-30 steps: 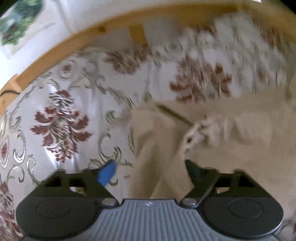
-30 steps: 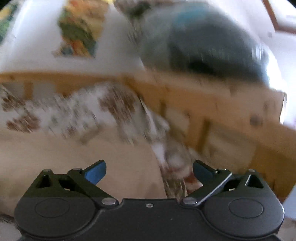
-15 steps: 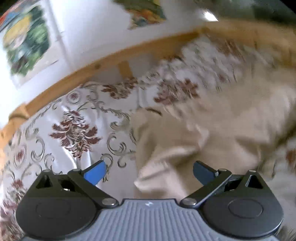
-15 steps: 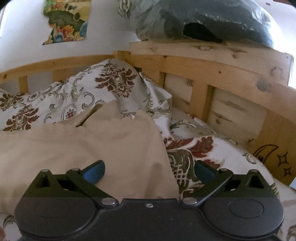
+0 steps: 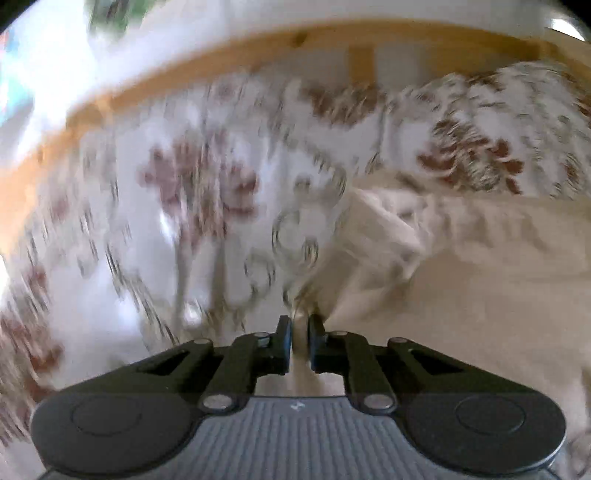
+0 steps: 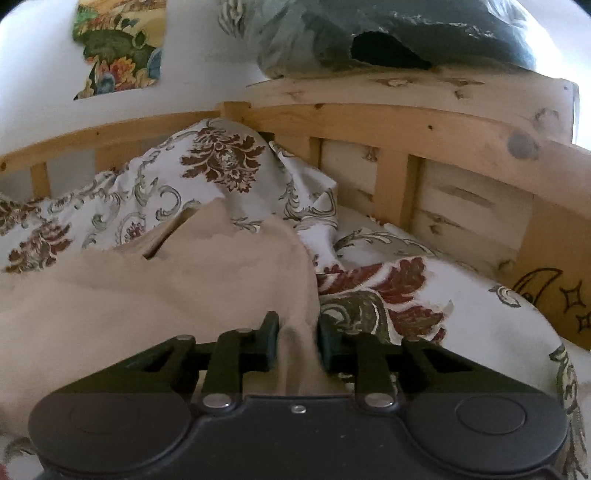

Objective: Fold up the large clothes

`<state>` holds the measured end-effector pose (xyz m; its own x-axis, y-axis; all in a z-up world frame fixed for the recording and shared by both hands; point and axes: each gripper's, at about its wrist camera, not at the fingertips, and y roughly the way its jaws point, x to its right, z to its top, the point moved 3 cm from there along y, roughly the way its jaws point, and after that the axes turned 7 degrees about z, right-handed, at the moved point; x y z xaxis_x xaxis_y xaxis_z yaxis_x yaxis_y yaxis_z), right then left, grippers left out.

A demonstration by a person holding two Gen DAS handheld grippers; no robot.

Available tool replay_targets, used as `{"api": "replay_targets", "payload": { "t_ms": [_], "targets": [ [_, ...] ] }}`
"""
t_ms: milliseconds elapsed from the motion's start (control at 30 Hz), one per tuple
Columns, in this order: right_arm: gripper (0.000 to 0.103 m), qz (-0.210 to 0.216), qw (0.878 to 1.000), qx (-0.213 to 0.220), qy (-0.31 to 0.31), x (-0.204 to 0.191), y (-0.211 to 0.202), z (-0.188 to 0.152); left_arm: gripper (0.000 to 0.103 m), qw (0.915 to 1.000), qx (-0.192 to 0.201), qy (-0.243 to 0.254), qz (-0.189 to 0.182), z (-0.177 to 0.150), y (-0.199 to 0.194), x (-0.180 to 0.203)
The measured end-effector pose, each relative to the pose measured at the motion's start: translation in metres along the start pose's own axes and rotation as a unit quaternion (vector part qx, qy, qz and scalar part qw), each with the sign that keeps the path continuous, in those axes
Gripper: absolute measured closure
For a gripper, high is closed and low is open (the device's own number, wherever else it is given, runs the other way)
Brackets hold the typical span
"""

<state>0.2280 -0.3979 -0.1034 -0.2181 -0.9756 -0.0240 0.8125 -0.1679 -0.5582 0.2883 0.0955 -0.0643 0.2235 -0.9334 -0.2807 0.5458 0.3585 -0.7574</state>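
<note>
Looking along the left gripper (image 5: pixel 299 341), the picture is heavily smeared by motion blur. Its two black fingers (image 5: pixel 283 345) stand almost together, with only a thin slit between them, and a narrow fold of the beige garment (image 5: pixel 461 295) is pinched in that slit. From the fingers the beige garment spreads up and to the right, filling the lower right part of the view, with a rumpled corner just above and right of the fingers. To the left of the garment, and behind it, lies a white bedspread (image 5: pixel 155 229) printed with dark red flowers and grey scrolls. Beyond the bedspread a curved wooden bed rail (image 5: pixel 229 55) crosses the top of the view.

Looking along the right gripper (image 6: pixel 293 343), the picture is sharp. Its fingers (image 6: pixel 269 343) are drawn close, though with a wider gap than on the left, and a thick bunch of the beige garment (image 6: pixel 159 295) is caught between them. The garment stretches away to the left of the fingers, lying on the flowered bedspread (image 6: pixel 388 295), which is heaped behind it and lies flatter to its right. Behind the bedspread stands a pale wooden headboard (image 6: pixel 424 147). A dark bag (image 6: pixel 388 33) rests on top of the headboard, and a colourful picture (image 6: pixel 118 48) hangs on the white wall to the left of the bag.
</note>
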Motion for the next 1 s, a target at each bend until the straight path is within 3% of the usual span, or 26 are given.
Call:
{"api": "replay_targets", "payload": {
  "t_ms": [67,133,233,300,400,467,533,600,667,700,733,767,800,867,1000],
  "targets": [
    [0.077,-0.010,1.000,0.005,-0.021,-0.005,0.001,-0.002,0.085,0.9967,-0.039,-0.059,-0.041,-0.003,0.010,-0.016],
    [0.077,-0.012,1.000,0.004,-0.023,-0.005,0.001,-0.001,0.065,0.9921,-0.039,-0.102,-0.061,-0.005,0.008,-0.035],
    [0.065,-0.013,1.000,0.005,-0.010,-0.004,-0.002,0.000,0.040,0.9946,-0.001,-0.098,-0.034,-0.008,-0.010,-0.047],
    [0.043,-0.014,1.000,0.019,-0.011,-0.005,-0.005,0.001,0.033,0.9947,0.033,-0.095,-0.020,-0.011,-0.023,-0.049],
    [0.028,-0.008,0.999,0.034,-0.030,-0.015,-0.009,0.002,0.024,0.9937,0.074,-0.082,-0.016,-0.019,-0.036,-0.038],
    [0.022,-0.004,0.997,0.044,-0.059,-0.026,-0.010,-0.001,0.024,0.9956,0.070,-0.062,-0.016,-0.025,-0.033,-0.026],
    [0.022,-0.004,0.997,0.033,-0.066,-0.029,-0.006,-0.002,0.026,0.9950,0.070,-0.068,-0.022,-0.035,-0.032,-0.025],
    [0.023,-0.002,0.999,0.010,-0.036,-0.023,-0.003,-0.003,0.028,0.9913,0.082,-0.090,-0.051,-0.048,-0.037,-0.030],
    [0.027,0.011,1.000,-0.005,0.025,-0.009,-0.007,-0.003,0.044,0.9874,0.082,-0.104,-0.086,-0.061,-0.039,-0.040],
    [0.030,0.017,0.998,-0.010,0.055,-0.001,-0.011,-0.003,0.063,0.9867,0.077,-0.108,-0.094,-0.065,-0.038,-0.045],
    [0.031,0.022,0.996,-0.012,0.081,0.005,-0.015,-0.003,0.073,0.9860,0.068,-0.112,-0.103,-0.068,-0.036,-0.049],
    [0.038,0.025,0.994,-0.010,0.102,0.012,-0.018,-0.004,0.075,0.9845,0.060,-0.117,-0.116,-0.070,-0.033,-0.053],
    [0.051,0.023,0.994,-0.011,0.109,0.015,-0.018,-0.006,0.081,0.9819,0.056,-0.128,-0.128,-0.071,-0.032,-0.056],
    [0.059,0.017,0.993,-0.023,0.111,0.016,-0.011,-0.007,0.092,0.9768,0.049,-0.144,-0.151,-0.069,-0.029,-0.058],
    [0.085,0.036,0.994,-0.014,0.106,0.013,-0.011,-0.004,0.098,0.9816,0.053,-0.141,-0.117,-0.056,-0.031,-0.049]
  ]
}}
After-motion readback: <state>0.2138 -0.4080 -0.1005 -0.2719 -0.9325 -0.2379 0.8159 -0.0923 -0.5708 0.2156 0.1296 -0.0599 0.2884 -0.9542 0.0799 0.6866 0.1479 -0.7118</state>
